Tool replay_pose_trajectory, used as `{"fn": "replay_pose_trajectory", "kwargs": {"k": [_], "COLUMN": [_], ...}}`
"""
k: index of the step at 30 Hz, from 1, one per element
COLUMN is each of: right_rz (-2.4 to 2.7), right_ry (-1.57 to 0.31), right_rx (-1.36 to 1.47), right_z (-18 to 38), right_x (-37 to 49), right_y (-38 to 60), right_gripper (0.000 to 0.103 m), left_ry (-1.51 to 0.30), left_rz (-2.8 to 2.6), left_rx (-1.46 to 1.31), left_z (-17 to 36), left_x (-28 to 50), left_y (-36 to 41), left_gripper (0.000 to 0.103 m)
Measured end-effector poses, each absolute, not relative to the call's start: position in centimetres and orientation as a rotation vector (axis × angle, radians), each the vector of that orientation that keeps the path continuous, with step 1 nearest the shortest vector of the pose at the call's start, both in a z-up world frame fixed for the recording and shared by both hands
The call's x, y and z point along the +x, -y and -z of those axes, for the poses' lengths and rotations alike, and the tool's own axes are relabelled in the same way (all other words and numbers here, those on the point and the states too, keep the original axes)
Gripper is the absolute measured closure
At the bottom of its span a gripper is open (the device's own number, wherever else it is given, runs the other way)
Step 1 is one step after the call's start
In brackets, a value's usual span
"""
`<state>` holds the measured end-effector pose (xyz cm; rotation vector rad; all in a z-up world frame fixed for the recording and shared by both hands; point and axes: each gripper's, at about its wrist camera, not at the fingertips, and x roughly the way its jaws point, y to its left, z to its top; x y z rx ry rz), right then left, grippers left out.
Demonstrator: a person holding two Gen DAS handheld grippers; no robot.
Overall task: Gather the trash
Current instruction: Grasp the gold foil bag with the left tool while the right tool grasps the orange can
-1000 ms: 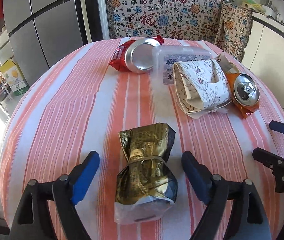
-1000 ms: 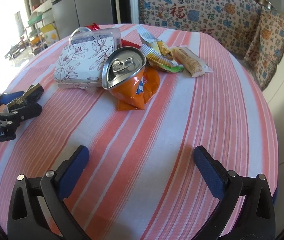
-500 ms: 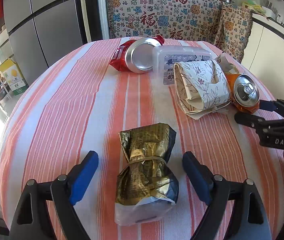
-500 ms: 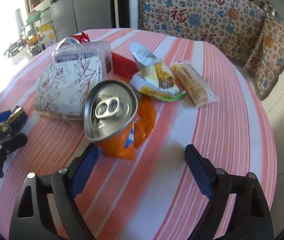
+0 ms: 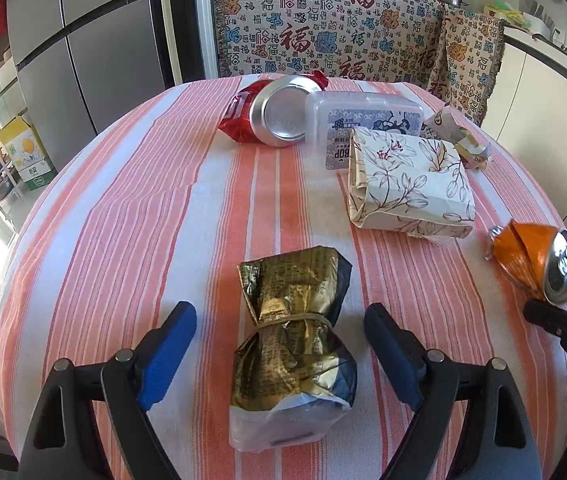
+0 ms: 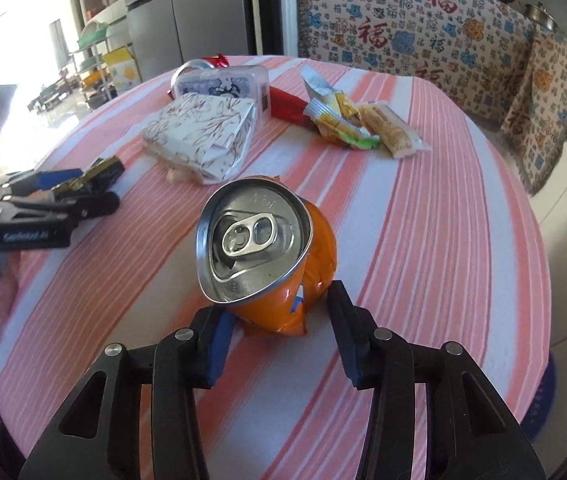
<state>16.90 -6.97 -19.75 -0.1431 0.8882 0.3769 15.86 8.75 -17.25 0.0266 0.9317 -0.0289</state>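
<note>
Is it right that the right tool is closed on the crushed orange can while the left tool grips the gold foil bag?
Not quite. The right tool does clamp the crushed orange can, but the left tool is open, merely straddling the gold foil bag without touching, as the left wrist view shows.

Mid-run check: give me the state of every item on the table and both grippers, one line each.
Orange can: crushed, opened, held in right gripper.
Gold bag: crumpled, banded at the middle, lying between the open fingers of left gripper, untouched.
Red can: on its side, base facing camera.
Plastic box: lid shut.
Floral pack: lying flat.
Yellow wrappers: torn open, crumpled.
</note>
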Motion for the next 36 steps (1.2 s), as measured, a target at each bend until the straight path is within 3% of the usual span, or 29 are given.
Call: {"fn": "replay_pose_trajectory", "kwargs": {"k": [4,11,28,34,36], "right_rz": [-0.355,-0.372,-0.393,-0.388,-0.386], "right_ry": [-0.875,-0.892,-0.864,-0.842,-0.864], "right_rx": [-0.142,-0.167,-0.297,-0.342,-0.350], "right_z": [19.7,19.4,17.8,17.4,17.6], "right_x": [16.2,16.4,17.4,17.7,18.0], "right_y": [7.5,8.1,6.1,5.1,5.0], "right_gripper": [0.055,0.029,0.027,0.028,0.035], "left_ry": [-0.930,-0.939,-0.977,-0.988,-0.982], "left_rz": [0.033,0.179,0.201,0.194,0.180], "left_rx": [0.018,0.015,0.036,0.042,0.062], "left_z": [17.2,16.6,15.9,16.2,16.2], "left_x": [15.8,14.2,15.5,15.3,15.0], "left_y": [-8.9,-9.6,-9.7,-9.6,-9.4], "left_gripper": [0.015,0.015,0.017,0.051,0.056]}}
